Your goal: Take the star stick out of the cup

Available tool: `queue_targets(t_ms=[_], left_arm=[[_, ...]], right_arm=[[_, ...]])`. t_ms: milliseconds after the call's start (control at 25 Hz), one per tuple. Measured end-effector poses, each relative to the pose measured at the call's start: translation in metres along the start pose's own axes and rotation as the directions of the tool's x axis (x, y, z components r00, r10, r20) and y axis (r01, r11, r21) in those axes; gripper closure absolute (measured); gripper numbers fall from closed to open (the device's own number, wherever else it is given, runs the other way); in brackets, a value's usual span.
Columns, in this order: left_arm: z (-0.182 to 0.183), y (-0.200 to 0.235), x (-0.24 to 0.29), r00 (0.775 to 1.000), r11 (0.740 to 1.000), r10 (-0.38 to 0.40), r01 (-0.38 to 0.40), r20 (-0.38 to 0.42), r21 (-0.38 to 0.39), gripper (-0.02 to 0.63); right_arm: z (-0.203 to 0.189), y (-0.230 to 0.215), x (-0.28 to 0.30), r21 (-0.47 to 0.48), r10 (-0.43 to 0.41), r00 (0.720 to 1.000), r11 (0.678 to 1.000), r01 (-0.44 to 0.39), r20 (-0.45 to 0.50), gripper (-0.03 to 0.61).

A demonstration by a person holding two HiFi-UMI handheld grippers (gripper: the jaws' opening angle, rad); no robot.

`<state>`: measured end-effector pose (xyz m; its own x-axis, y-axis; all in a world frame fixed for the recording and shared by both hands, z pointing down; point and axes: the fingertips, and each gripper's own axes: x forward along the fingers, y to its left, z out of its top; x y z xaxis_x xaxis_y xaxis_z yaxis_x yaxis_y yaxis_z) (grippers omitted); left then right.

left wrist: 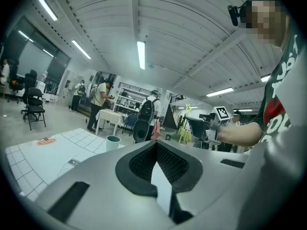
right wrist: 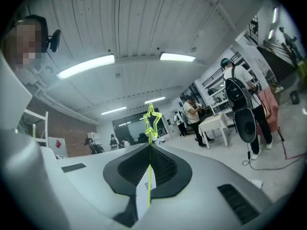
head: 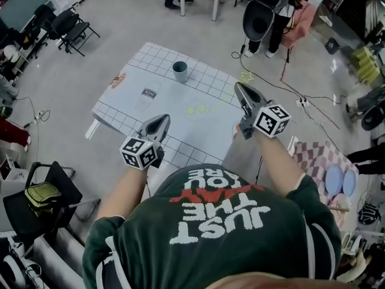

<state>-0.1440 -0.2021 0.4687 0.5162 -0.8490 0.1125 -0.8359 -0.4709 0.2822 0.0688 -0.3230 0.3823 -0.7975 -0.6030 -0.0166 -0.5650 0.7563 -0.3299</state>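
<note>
Yellow-green thin star-topped stick (right wrist: 151,120) stood pinched between the right gripper's (right wrist: 150,147) jaws, clear of and well right of the grey-green round cup (head: 180,71) on the far side of the white gridded desk (head: 204,131). The removal looked done. The left gripper's (left wrist: 156,145) jaws were pressed together, empty.

Gridded white table (head: 204,131) with teal cup (head: 180,71)

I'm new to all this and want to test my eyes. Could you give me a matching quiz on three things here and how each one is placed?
Things:
1. star stick
2. cup
3. left gripper

States:
a. shut, nothing between its fingers
b. standing on the gridded table
c. pinched in the right gripper

Pairs: 1-c, 2-b, 3-a
</note>
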Motion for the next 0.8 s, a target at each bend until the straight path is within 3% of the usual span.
queue_targets(t_ms=[320, 520, 800], left_arm=[[-0.063, 0.015, 0.001, 0.996, 0.997, 0.012, -0.019, -0.089, -0.074, 0.614], [-0.101, 0.017, 0.003, 0.986, 0.997, 0.005, -0.019, -0.168, -0.081, 0.614], [-0.128, 0.021, -0.003, 0.977, 0.993, 0.020, -0.044, -0.214, -0.108, 0.614]], right_arm=[[-0.071, -0.029, -0.010, 0.159, -0.068, 0.995, 0.984, 0.078, -0.069, 0.545], [-0.115, -0.052, -0.021, 0.247, -0.116, 0.985, 0.958, 0.146, -0.129, 0.545], [-0.167, -0.061, -0.028, 0.338, -0.110, 0.971, 0.924, 0.179, -0.214, 0.545]])
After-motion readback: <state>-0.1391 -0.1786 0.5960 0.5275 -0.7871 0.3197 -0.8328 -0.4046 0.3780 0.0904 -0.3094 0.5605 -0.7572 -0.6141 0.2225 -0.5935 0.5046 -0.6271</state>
